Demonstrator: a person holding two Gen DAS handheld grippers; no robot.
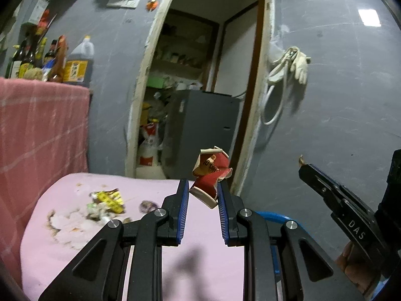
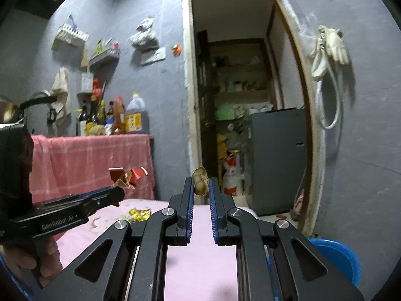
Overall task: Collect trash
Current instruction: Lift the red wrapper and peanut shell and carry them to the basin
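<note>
- Left wrist view looks over a pink table (image 1: pixel 200 250) toward a grey wall and an open doorway (image 1: pixel 208 75), with a grey cabinet (image 1: pixel 203 128) standing inside it.
- Near the table's far left corner lies a litter pile (image 1: pixel 105 204): yellow wrapper pieces, crumpled scraps and brown stains on the pink surface.
- Beyond the table's left edge hangs a pink checked cloth (image 1: pixel 42 130); bottles (image 1: pixel 50 60) and a large jug stand on top of it.
- A white glove and looped cable (image 1: pixel 290 67) hang on the wall right of the doorway.
- A blue bin (image 2: pixel 335 258) sits low beside the table's right edge.
- The left gripper (image 1: pixel 203 188) is raised above the table, level and pointing at the doorway. Its jaws are partly closed on a crushed red paper cup (image 1: pixel 211 173), pinched at the very tips, so most of the cup sticks up past them.
- The right gripper (image 2: pixel 200 188) is held alongside, also lifted and aimed at the doorway. Its jaws are drawn narrow around a small brown crumpled scrap (image 2: pixel 200 180), clamped between the fingertips.
- From the right wrist view, the left gripper juts in from the left edge, with the red cup at its tip in front of the checked cloth.
</note>
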